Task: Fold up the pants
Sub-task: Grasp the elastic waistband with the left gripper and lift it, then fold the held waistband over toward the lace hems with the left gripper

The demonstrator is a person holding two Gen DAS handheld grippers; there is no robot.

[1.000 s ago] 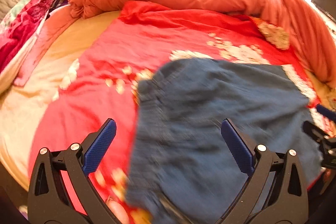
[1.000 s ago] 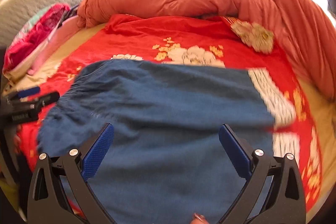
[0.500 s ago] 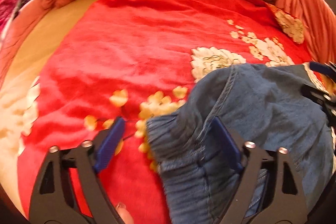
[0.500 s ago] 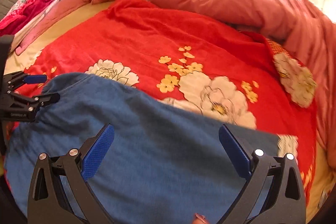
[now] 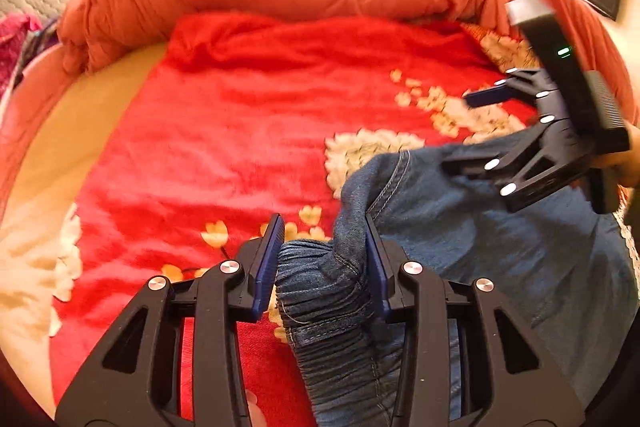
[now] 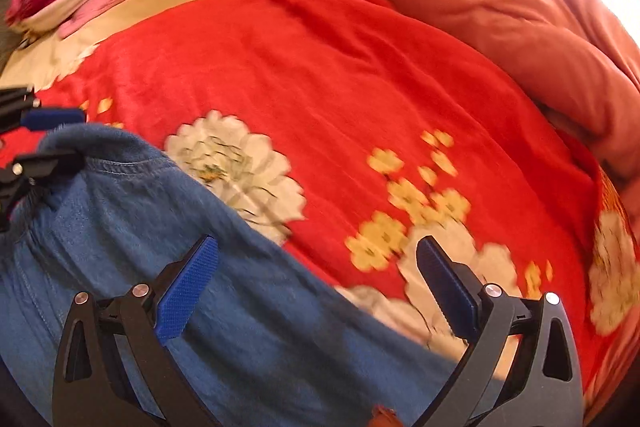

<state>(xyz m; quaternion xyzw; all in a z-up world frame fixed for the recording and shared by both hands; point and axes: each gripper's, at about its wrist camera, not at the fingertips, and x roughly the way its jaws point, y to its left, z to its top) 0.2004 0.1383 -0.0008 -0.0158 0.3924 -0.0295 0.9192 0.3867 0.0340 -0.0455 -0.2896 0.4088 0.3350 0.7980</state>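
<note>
The pants [image 5: 500, 259] lay bunched on the bed [image 5: 240, 131], no fold yet made. The left gripper [image 5: 324, 259] was closing its fingers on the waistband; the right gripper [image 6: 316, 291] hovered, fingers wide.

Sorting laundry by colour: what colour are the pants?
Blue denim pants, clearest in the left wrist view.
</note>
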